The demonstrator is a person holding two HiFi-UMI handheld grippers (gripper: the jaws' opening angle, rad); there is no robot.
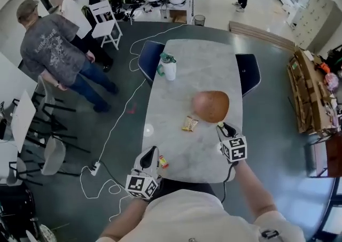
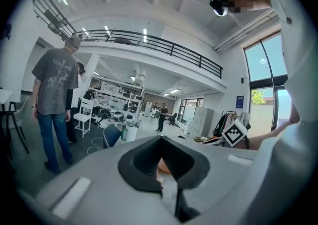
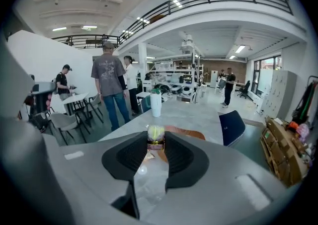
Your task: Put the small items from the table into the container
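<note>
Pinching a small yellow-green wrapped item (image 3: 155, 137) between its pads, the right gripper (image 1: 223, 127) sits just beside the round brown bowl (image 1: 211, 106) on the grey marble table (image 1: 197, 64). Left gripper (image 1: 152, 153) has its jaws pressed together, empty, near a small red-and-yellow packet (image 1: 163, 162). A crinkled yellow snack packet (image 1: 189, 124) lies beside the bowl.

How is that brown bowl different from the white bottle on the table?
The brown bowl is wide and low; the white bottle is slim and upright. The bowl sits mid-table; the bottle stands farther off, by the left edge. The bottle has a green top; the bowl is brown all over. Both rest on the table.
</note>
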